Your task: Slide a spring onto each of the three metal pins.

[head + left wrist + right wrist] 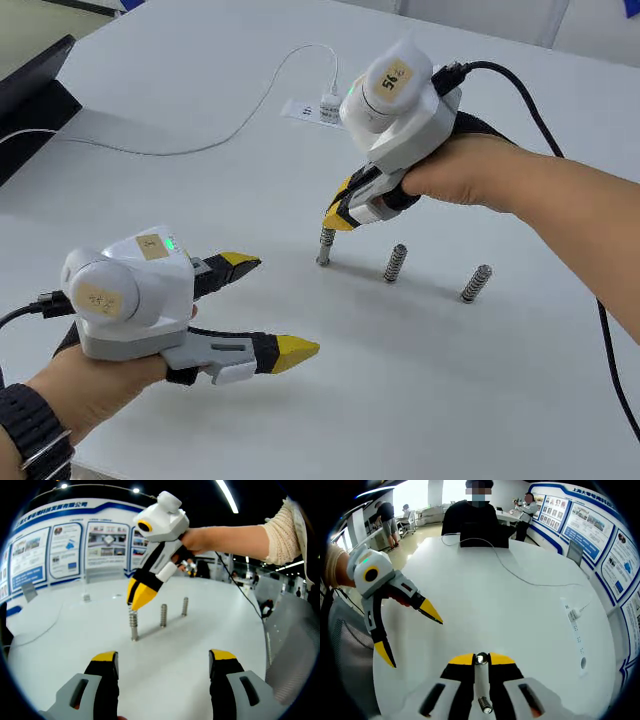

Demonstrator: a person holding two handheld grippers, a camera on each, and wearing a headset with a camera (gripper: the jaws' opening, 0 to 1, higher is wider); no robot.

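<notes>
3 springs, 3 pins, set in a row on the white worktop [450, 400]. First spring [327, 238] is a short silver coil on the upper part of the first pin [324, 258]. The pin stands upright w/ its lower shaft bare. The right hand-held gripper [335, 222] comes down on it at a slant from above, yellow-tipped jaws drawn together on the top of that coil. In the right gripper view a round shiny end sits pinched between the tips.

Second spring [396, 262] & third spring [476, 283] stand further along the row, each coil reaching down to the worktop, both clear of the grippers.

2 grippers. The left hand-held gripper [272, 305] is held low, near the first pin but not touching it — jaws wide apart, nothing between them.

Further back, a white cable [240, 115] runs to a small plug block [328, 105] lying on a label strip.
</notes>
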